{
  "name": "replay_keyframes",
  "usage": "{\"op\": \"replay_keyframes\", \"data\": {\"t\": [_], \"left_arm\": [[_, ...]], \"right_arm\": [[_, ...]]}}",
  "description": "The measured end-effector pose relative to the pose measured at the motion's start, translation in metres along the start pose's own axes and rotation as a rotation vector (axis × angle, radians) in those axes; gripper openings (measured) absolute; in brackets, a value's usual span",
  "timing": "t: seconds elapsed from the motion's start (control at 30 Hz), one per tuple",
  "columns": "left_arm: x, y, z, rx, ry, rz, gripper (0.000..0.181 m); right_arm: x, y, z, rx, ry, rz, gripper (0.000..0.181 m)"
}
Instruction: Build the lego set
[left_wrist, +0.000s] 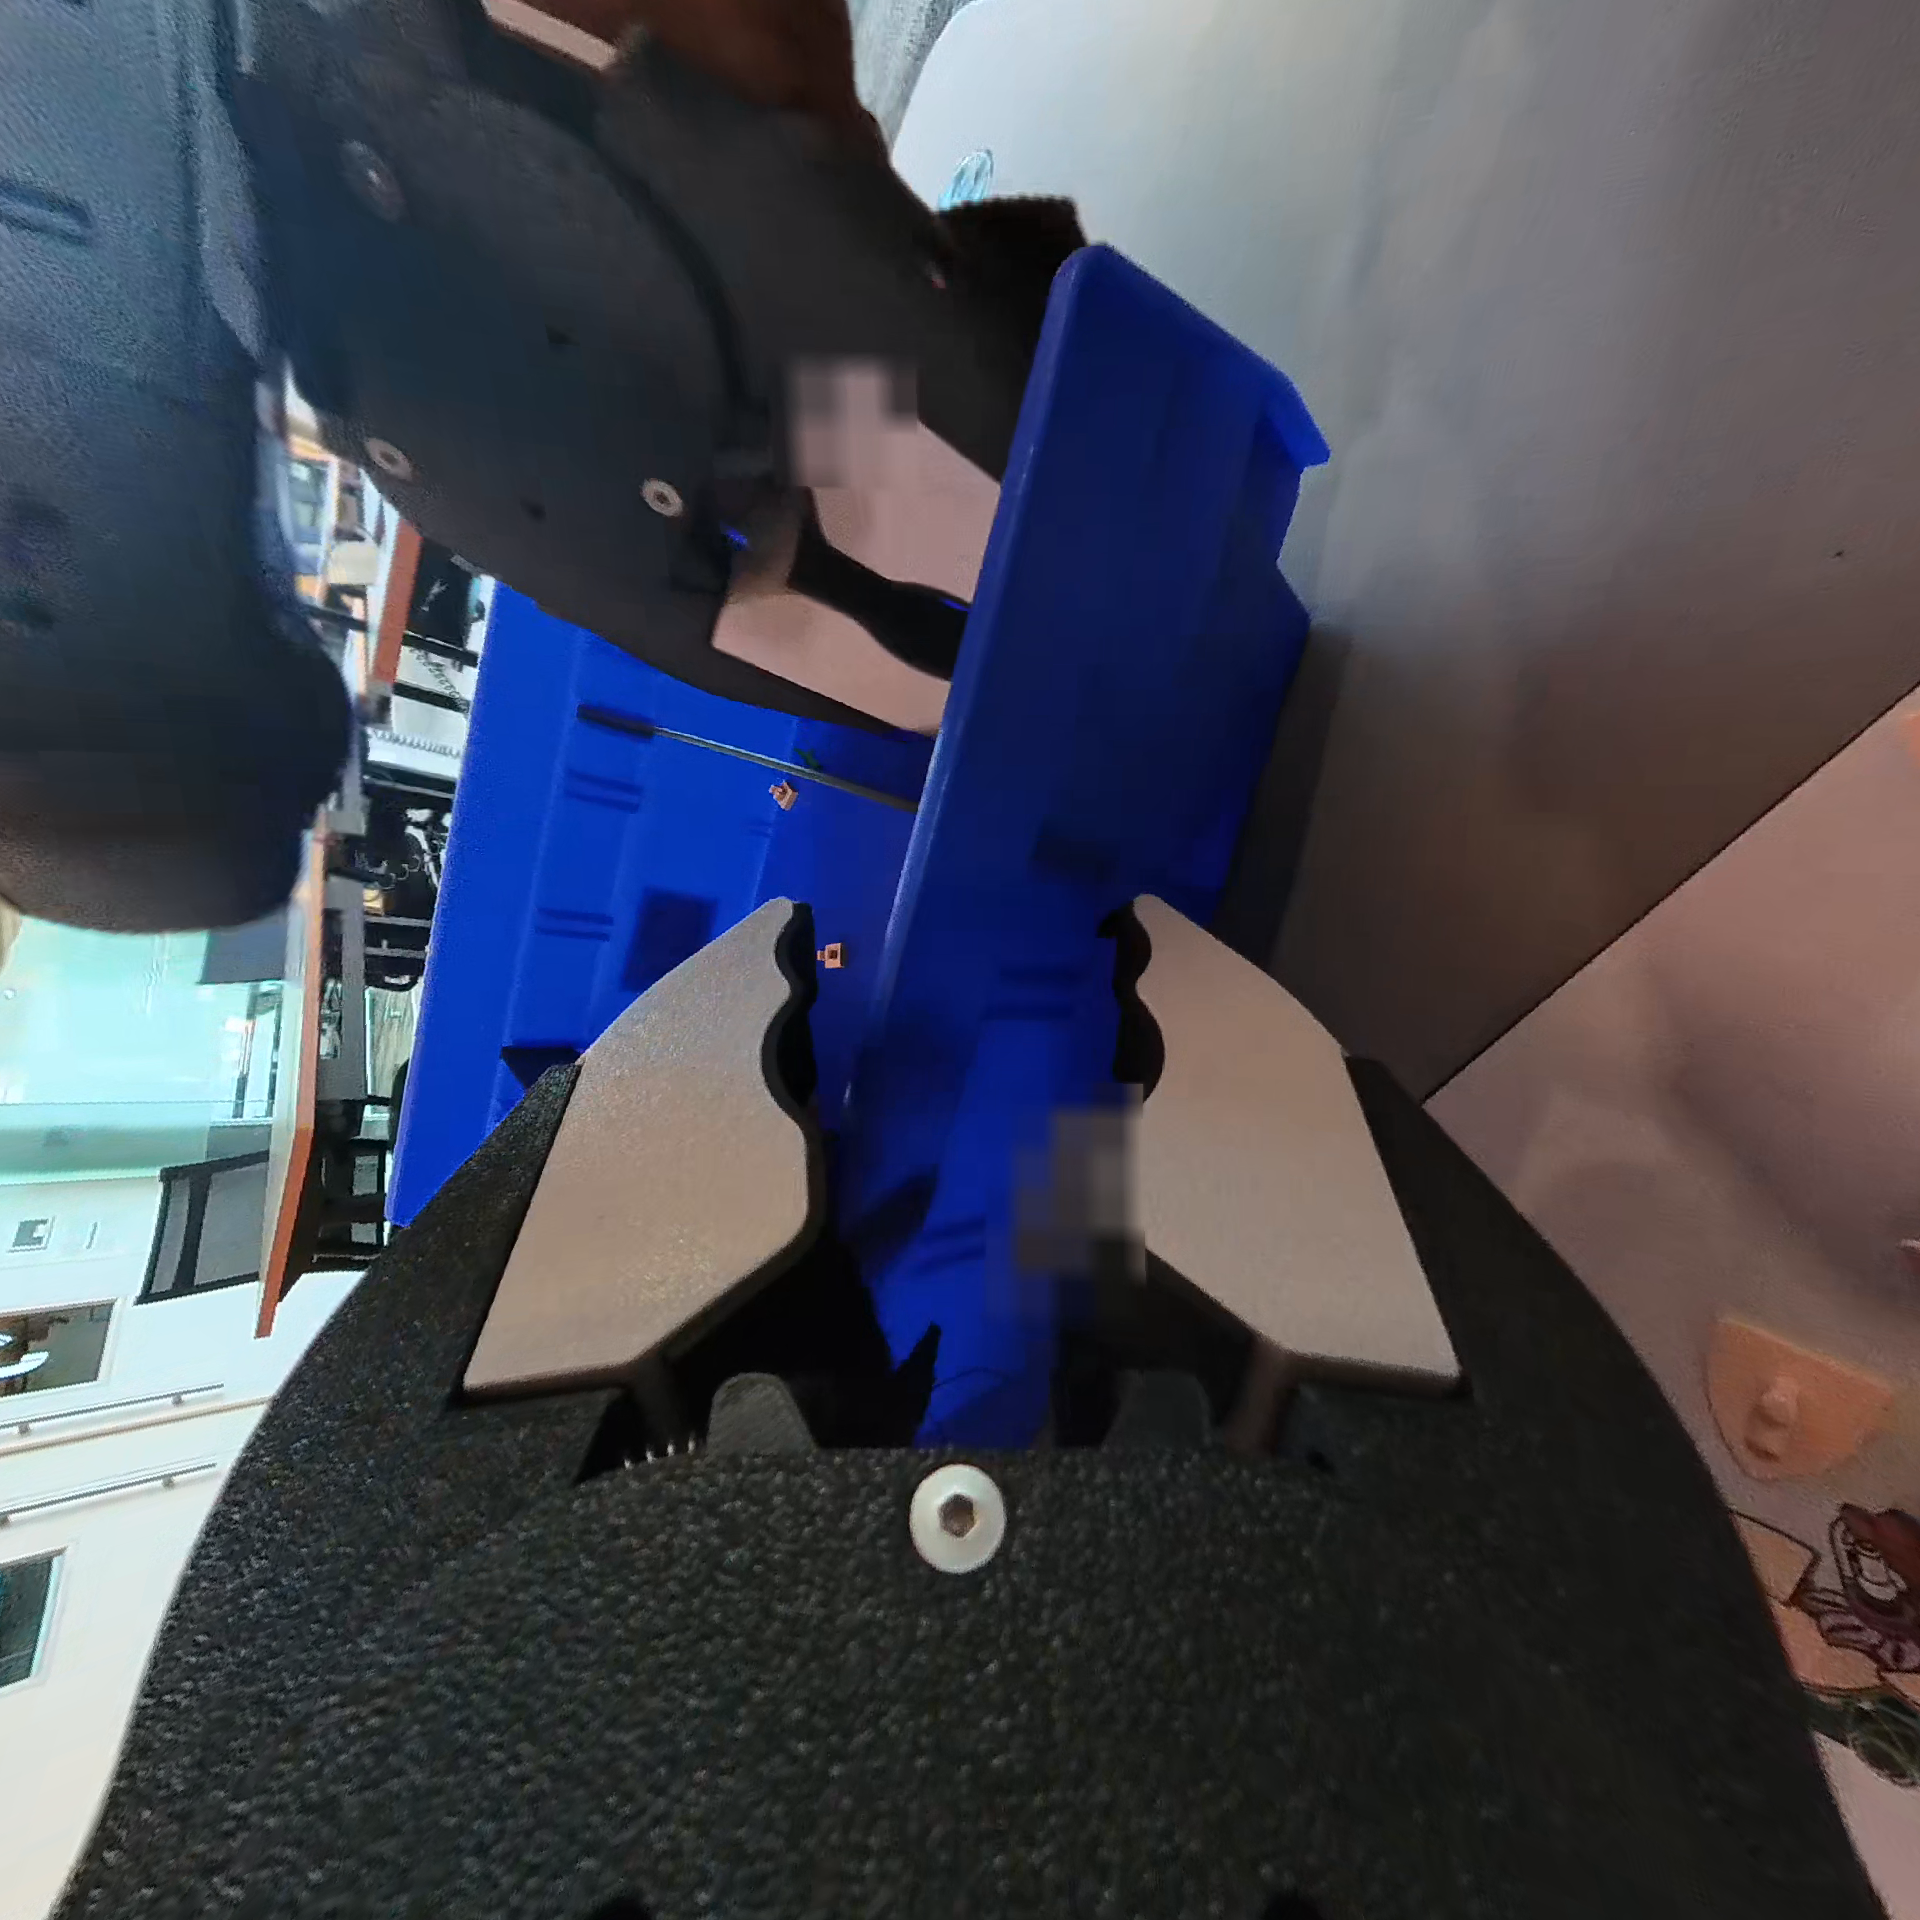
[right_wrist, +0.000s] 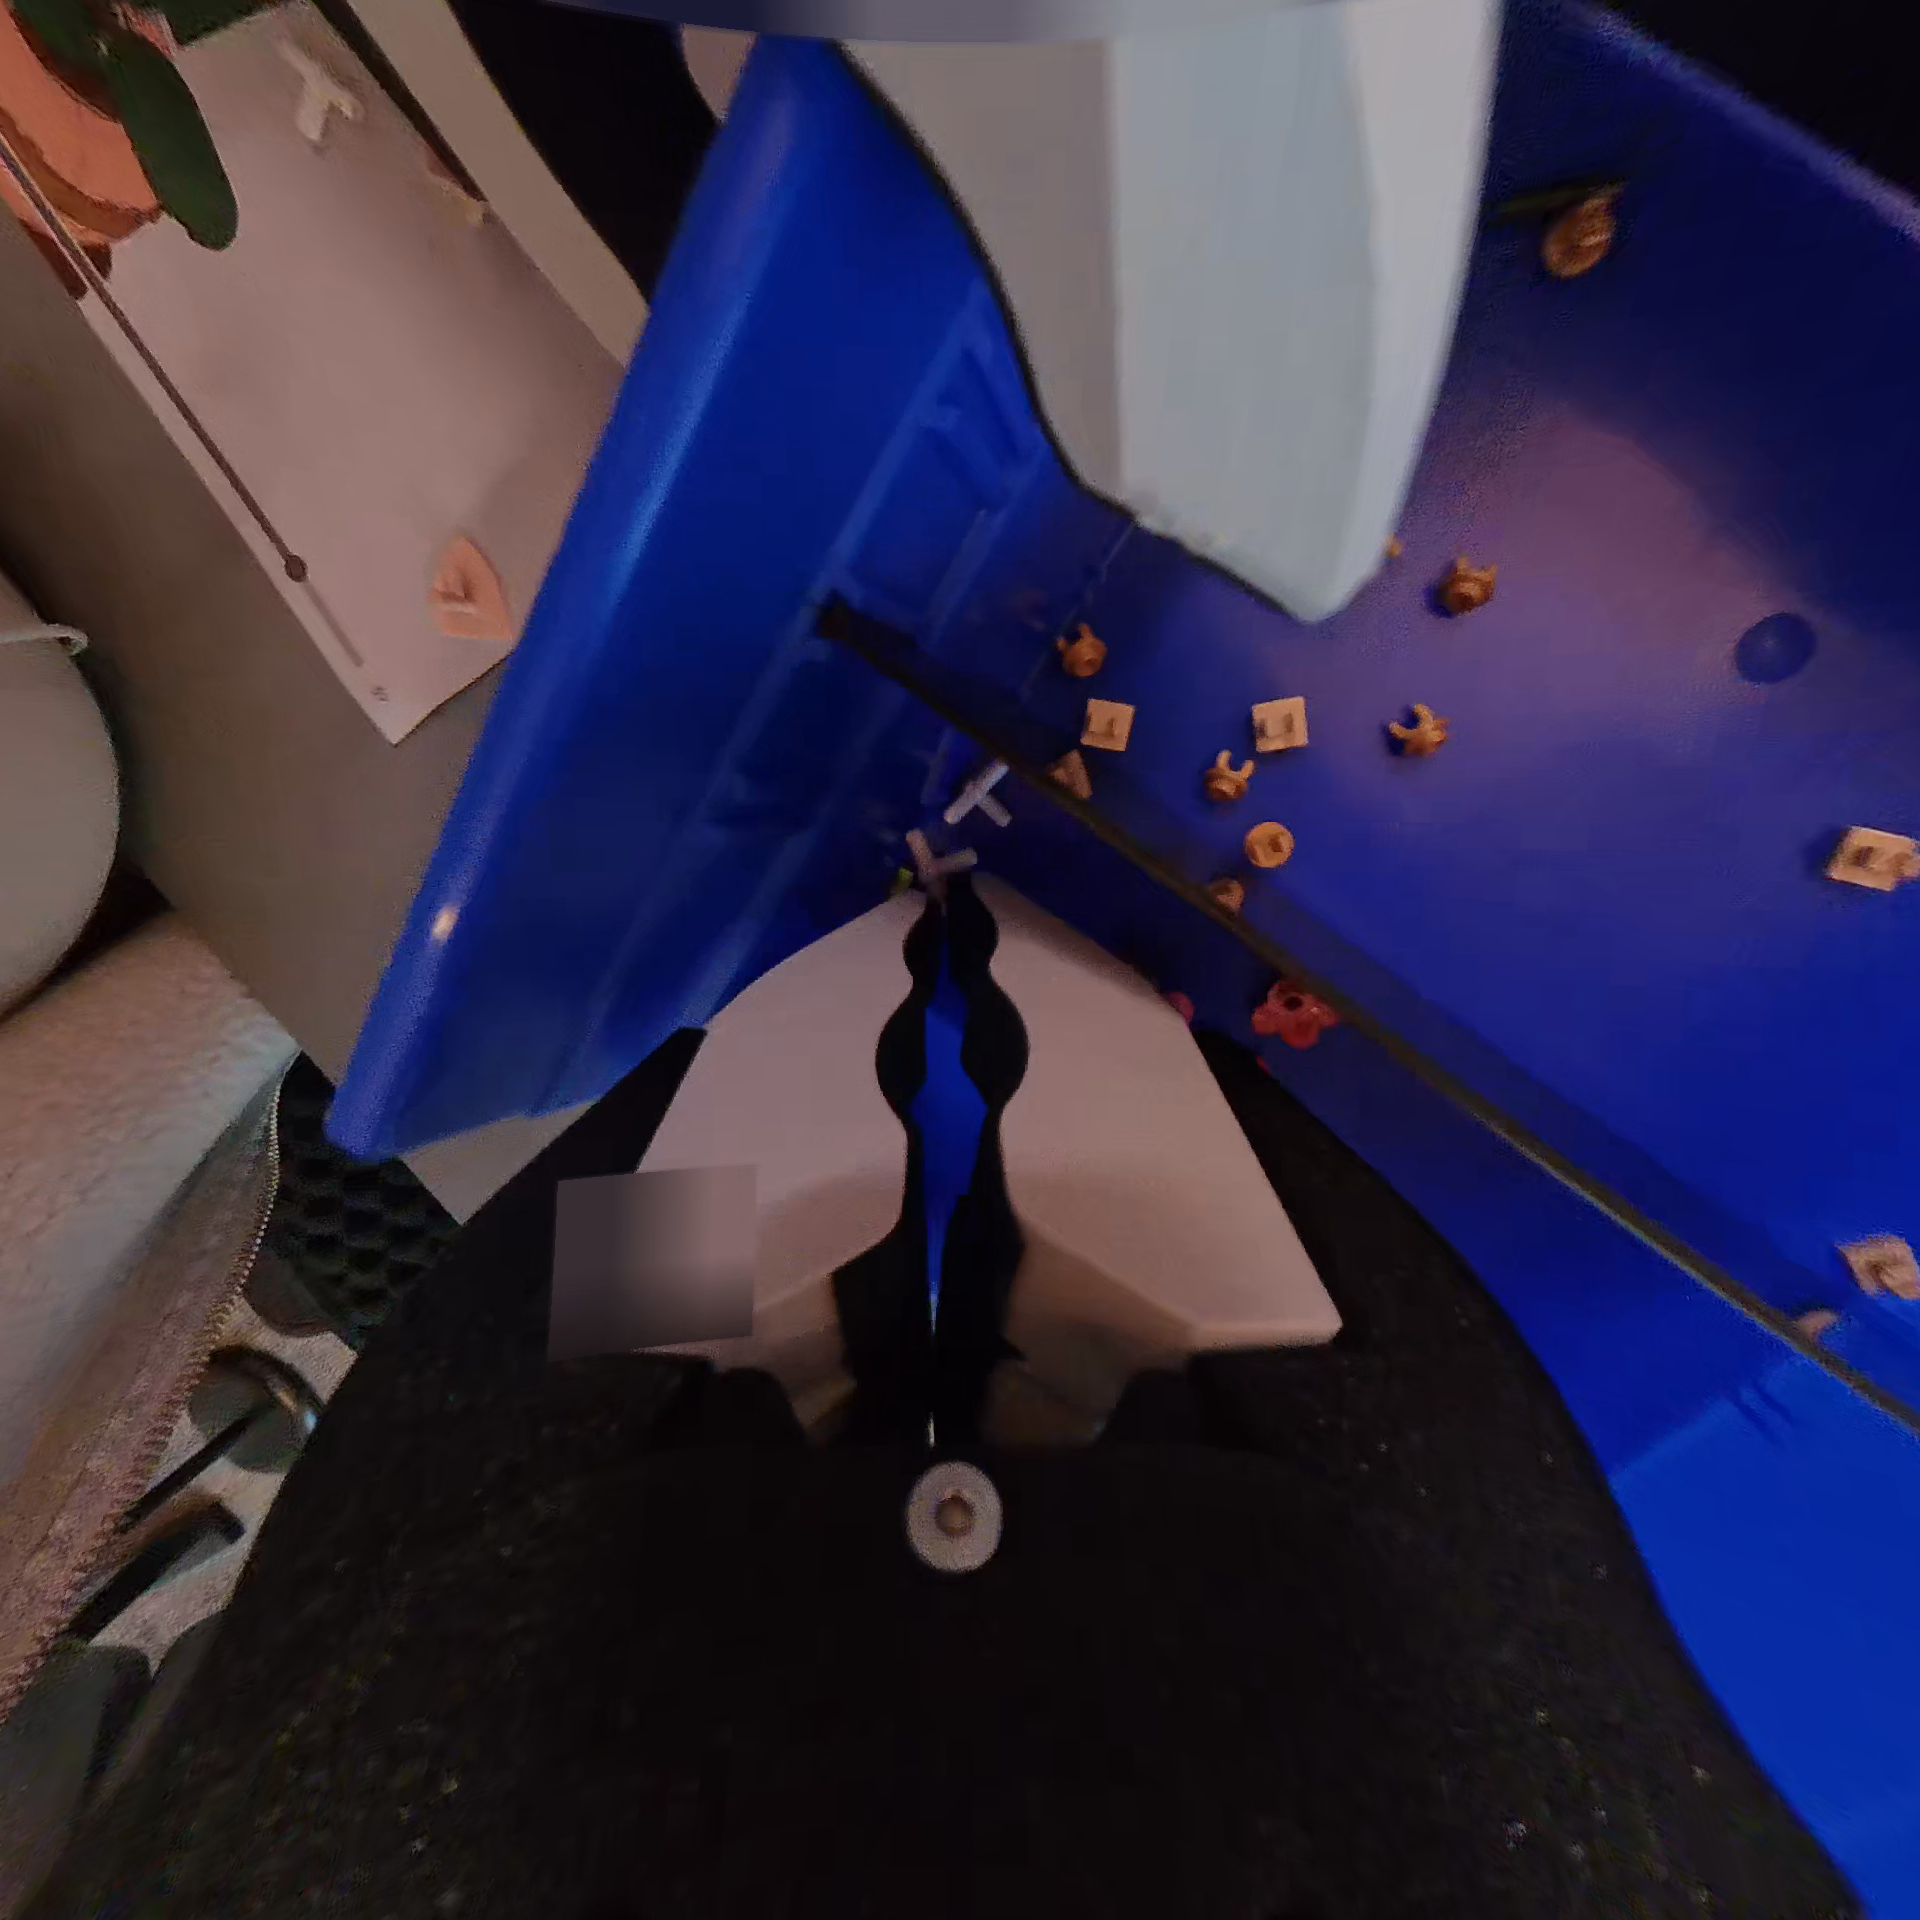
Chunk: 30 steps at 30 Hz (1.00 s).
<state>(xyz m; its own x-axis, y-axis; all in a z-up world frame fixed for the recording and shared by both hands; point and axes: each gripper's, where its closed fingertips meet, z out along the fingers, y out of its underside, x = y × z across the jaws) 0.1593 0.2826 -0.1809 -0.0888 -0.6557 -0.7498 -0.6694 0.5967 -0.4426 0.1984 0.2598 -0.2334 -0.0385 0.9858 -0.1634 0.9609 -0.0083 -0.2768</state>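
Note:
A blue bin holds loose Lego pieces. My left gripper is open, with its jaws standing either side of the bin's wall. My right gripper reaches into the bin and is shut at its tips on a small white T-shaped piece. A second white piece lies just beyond it. Several gold and tan pieces, a red flower piece and a long thin black rod lie on the bin floor. The right gripper's black body shows at the upper left of the left wrist view.
An instruction sheet lies beside the bin with a peach wedge piece on it; the piece also shows in the left wrist view. A pale blurred block hangs over the bin's far rim. Grey zipped fabric is at the left.

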Motion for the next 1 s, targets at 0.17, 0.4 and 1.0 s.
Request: {"op": "replay_keyframes", "data": {"t": [0.17, 0.4, 1.0], "left_arm": [[-0.003, 0.0, 0.0, -0.009, -0.005, -0.011, 0.056], [-0.046, -0.013, -0.051, 0.082, -0.197, -0.234, 0.054], [-0.037, -0.019, -0.149, 0.07, -0.307, -0.364, 0.048]], "right_arm": [[0.007, -0.004, -0.023, 0.131, 0.025, 0.05, 0.002], [-0.009, -0.03, -0.091, 0.503, 0.124, 0.082, 0.001], [-0.101, -0.091, 0.051, 0.325, 0.036, 0.127, 0.035]]}}
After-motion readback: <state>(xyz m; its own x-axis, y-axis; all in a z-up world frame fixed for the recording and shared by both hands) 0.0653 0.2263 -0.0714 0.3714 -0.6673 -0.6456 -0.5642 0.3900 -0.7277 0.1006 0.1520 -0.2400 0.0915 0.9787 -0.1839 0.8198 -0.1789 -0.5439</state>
